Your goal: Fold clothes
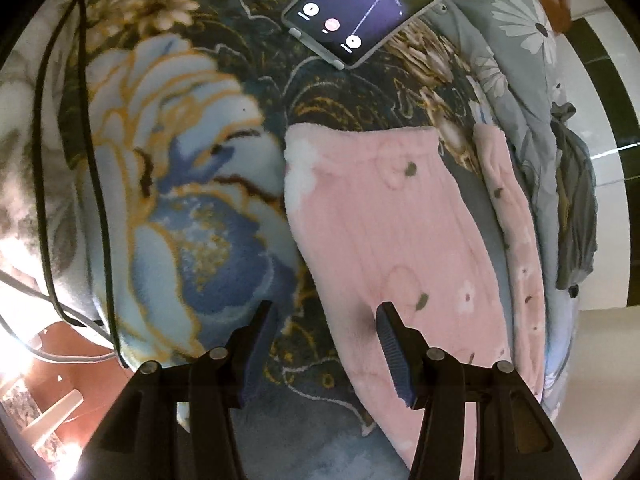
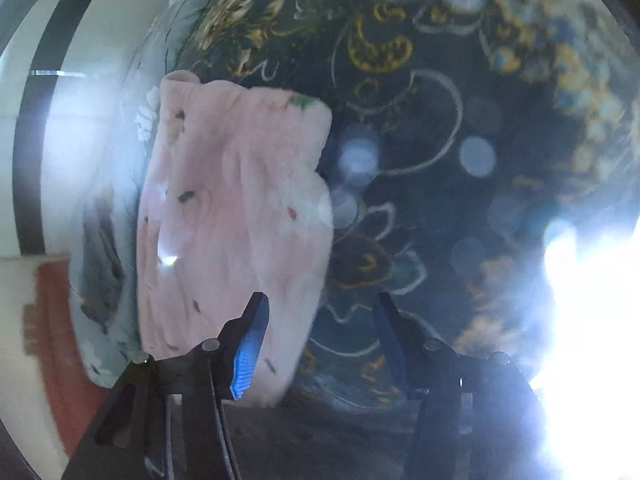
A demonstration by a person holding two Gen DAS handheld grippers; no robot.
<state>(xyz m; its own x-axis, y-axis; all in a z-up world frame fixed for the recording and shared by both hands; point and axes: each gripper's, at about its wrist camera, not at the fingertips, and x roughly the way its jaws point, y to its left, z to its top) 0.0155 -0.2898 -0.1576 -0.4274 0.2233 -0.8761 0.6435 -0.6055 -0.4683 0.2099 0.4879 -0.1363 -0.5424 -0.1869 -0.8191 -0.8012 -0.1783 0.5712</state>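
A pink fleece garment (image 1: 384,216) with small flowers lies flat on a dark floral blanket (image 1: 192,184). In the left wrist view my left gripper (image 1: 325,318) hovers open over the garment's left edge, its right finger above the pink cloth and its left finger above the blanket, with nothing between the pads. A second pink strip (image 1: 508,216) lies to the right. In the blurred right wrist view the same garment (image 2: 236,216) lies left of centre. My right gripper (image 2: 320,312) stands open over its right edge and holds nothing.
A phone (image 1: 372,4) with a lit screen lies on the blanket beyond the garment. Black cables (image 1: 92,152) run down the left side. A grey floral quilt (image 1: 532,92) and a dark grey cloth (image 1: 576,208) lie along the bed's right edge. Strong glare (image 2: 592,320) fills the lower right of the right wrist view.
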